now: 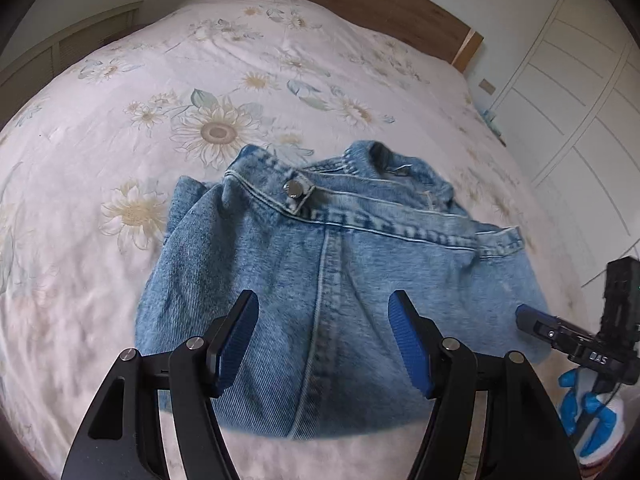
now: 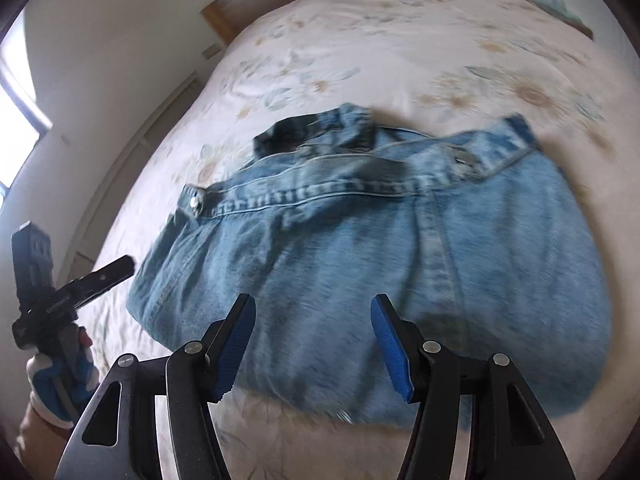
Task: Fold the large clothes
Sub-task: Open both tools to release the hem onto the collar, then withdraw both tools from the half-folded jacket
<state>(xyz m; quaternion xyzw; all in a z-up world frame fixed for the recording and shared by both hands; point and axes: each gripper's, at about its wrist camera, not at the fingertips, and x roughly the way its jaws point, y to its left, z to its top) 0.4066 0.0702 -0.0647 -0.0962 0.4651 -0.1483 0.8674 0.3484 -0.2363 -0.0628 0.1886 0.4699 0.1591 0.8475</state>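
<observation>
One pair of blue jeans lies folded in a bundle on the bed, waistband away from the person. The left claw and the right claw both hang above the near edge, jaws wide apart and holding nothing. To fold well, each claw should pinch one near corner, lift together, and lay it flat toward the waistband. I count two claws, one pair of jeans and two metal buttons.
</observation>
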